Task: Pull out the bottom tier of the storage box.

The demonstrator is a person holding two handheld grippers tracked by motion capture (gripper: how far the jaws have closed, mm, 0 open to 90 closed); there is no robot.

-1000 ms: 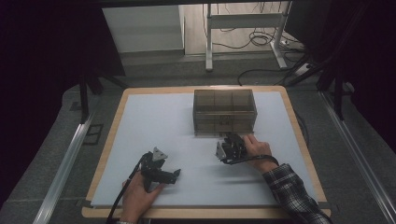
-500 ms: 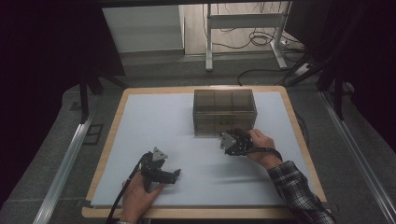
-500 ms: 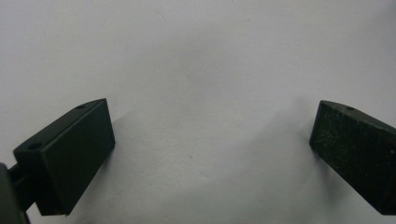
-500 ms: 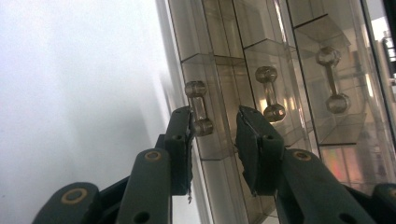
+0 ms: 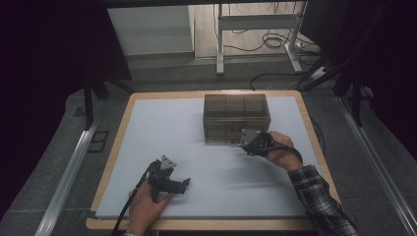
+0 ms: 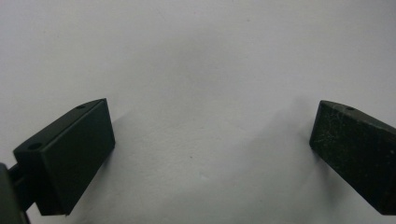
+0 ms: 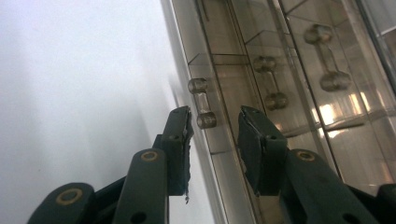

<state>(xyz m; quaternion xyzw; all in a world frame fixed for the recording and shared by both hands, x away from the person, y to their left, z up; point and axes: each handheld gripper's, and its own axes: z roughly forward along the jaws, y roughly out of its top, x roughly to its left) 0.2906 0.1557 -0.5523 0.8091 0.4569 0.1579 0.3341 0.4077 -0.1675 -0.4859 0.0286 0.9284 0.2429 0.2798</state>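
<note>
A small translucent brown drawer cabinet stands on the white mat, right of centre. My right gripper is at the cabinet's front lower face, held by a hand. In the right gripper view the cabinet front is close up, and my right gripper is open, its tips on either side of the lower knob of a clear drawer handle, without squeezing it. My left gripper rests near the front of the mat. In its own view the left gripper is wide open over bare white mat.
Two more drawer handles show along the cabinet front. The mat lies on a wooden board. Beyond the table are desk legs and cables on the floor.
My right gripper has moved forward and a little right, up to the cabinet's front. The left gripper has stayed where it was.
</note>
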